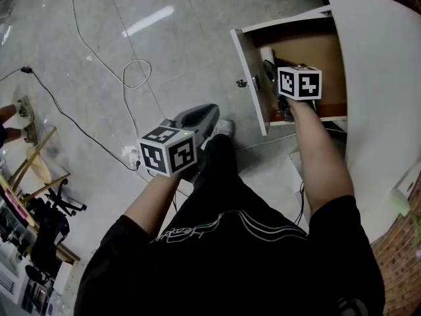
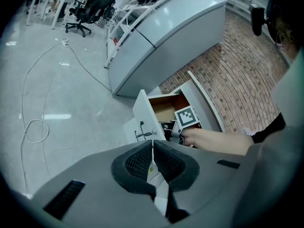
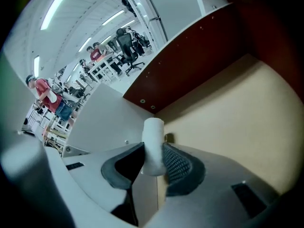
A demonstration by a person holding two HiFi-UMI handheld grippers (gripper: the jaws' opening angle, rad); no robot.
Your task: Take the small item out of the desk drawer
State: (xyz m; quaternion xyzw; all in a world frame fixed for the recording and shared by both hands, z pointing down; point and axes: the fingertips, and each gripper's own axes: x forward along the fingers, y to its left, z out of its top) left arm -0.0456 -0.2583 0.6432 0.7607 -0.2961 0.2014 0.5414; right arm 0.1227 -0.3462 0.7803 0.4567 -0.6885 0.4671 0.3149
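The desk drawer (image 1: pixel 248 64) stands pulled open under the white desk top (image 1: pixel 381 78). My right gripper (image 1: pixel 285 109) reaches down into it, its tips hidden in the head view below its marker cube. In the right gripper view a small white cylinder (image 3: pixel 153 132) stands upright between the two pads, which press on its sides; my right gripper (image 3: pixel 153 151) is shut on it just above the tan drawer floor (image 3: pixel 237 113). My left gripper (image 1: pixel 200 118) hangs over the floor left of the drawer, jaws together with nothing in them (image 2: pixel 153 148).
The drawer front (image 2: pixel 145 113) carries a key and a handle. A red-brown drawer wall (image 3: pixel 190 65) rises behind the item. Cables (image 1: pixel 131 71) loop across the shiny floor. Office chairs (image 2: pixel 90 8) and a curved grey counter (image 2: pixel 166 32) stand farther off. Brick wall (image 2: pixel 237 75) on the right.
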